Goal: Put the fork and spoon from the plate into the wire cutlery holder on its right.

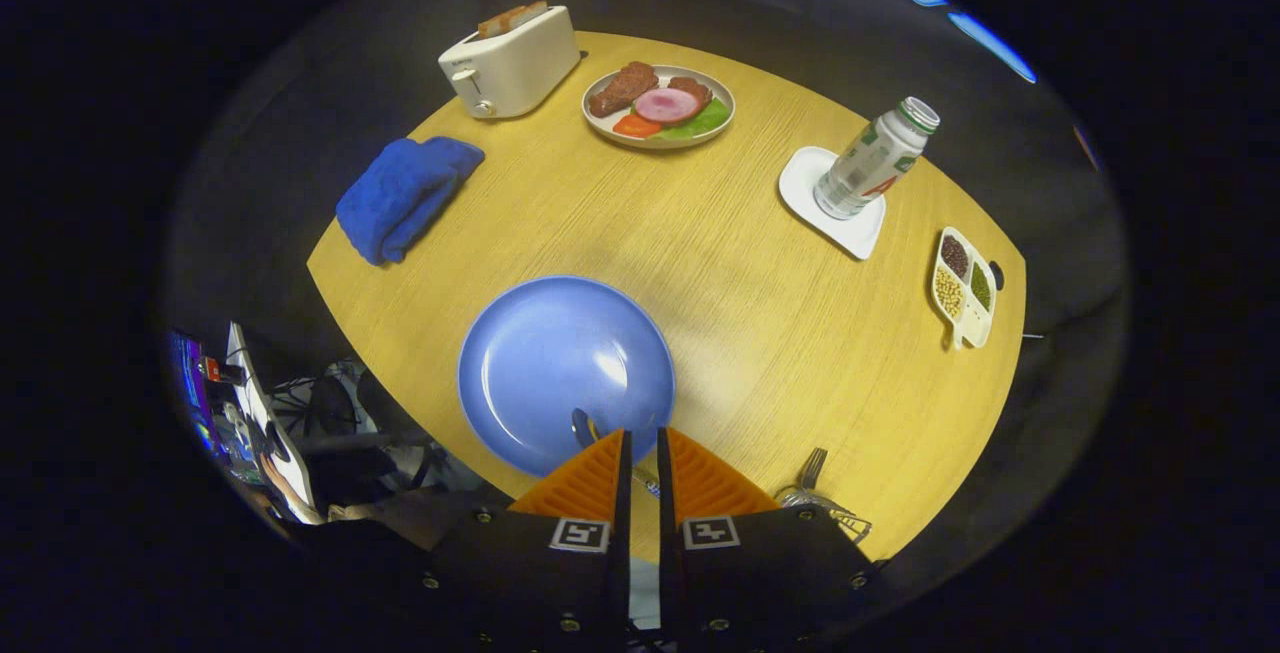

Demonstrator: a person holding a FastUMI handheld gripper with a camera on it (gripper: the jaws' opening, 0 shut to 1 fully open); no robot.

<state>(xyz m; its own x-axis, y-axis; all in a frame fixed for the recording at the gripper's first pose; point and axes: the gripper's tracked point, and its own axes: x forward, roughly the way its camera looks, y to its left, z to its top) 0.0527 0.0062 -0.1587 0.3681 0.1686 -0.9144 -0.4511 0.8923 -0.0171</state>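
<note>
Steel spoon — half-hidden by hand-held gripper

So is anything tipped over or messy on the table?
Nothing is spilled or knocked over. The bottle stands on its white coaster, and only looks tilted. The fork already sits in the wire cutlery holder. The hand-held gripper has the spoon between its nearly closed fingers.

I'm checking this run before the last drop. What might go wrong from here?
1. The tool pinches the spoon by its thin handle, so it may swivel or slip.
2. The fork already stands in the wire cutlery holder; the spoon might knock it.
3. The holder sits near the table edge and might get pushed off.
</note>
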